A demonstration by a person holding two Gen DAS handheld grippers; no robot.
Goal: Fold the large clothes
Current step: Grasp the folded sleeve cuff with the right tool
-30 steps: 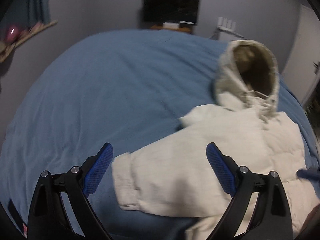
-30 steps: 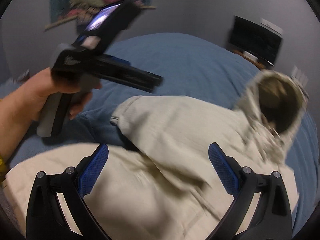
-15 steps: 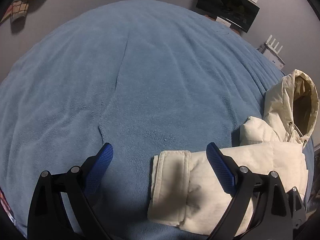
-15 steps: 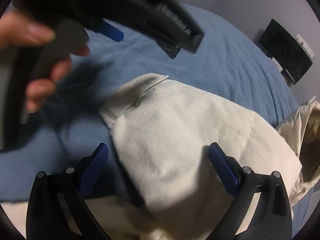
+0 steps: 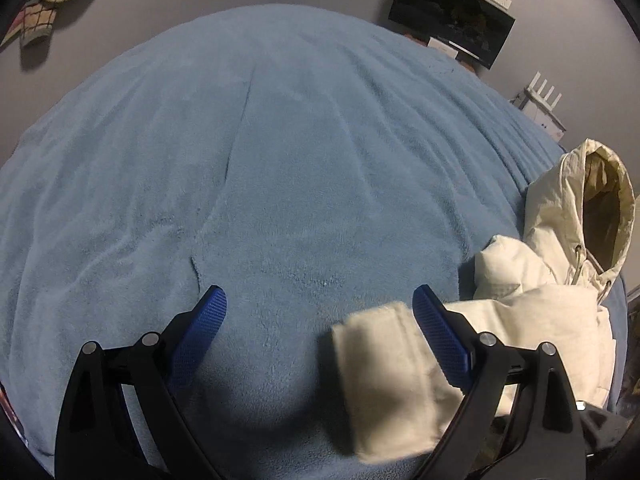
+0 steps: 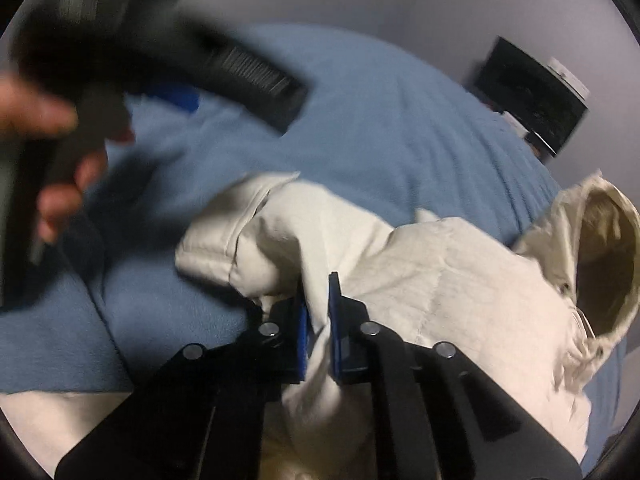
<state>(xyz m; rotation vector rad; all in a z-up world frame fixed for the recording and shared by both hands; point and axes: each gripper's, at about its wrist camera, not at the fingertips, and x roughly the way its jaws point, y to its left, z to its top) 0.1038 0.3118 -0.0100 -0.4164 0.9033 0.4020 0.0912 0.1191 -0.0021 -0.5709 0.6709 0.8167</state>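
A cream hooded puffer jacket (image 6: 460, 280) lies on the blue blanket (image 5: 280, 160). Its hood (image 5: 600, 204) stands open at the right, and its sleeve cuff (image 5: 384, 380) lies between my left gripper's fingers, close to the right one. My left gripper (image 5: 320, 320) is open and empty above the blanket. My right gripper (image 6: 318, 300) is shut on a fold of the jacket's sleeve, just behind the cuff (image 6: 224, 240). The left gripper also shows in the right wrist view (image 6: 160, 52), blurred, held in a hand at the upper left.
A dark monitor (image 5: 452, 16) stands against the grey wall beyond the bed. A white router (image 5: 540, 100) sits to its right. Cloth items (image 5: 44, 8) lie on a shelf at the upper left. The blanket stretches wide to the left of the jacket.
My right gripper has closed on the jacket sleeve. My left gripper stayed open and swung left off the jacket, so mostly blanket fills its view; the cuff has shifted right.
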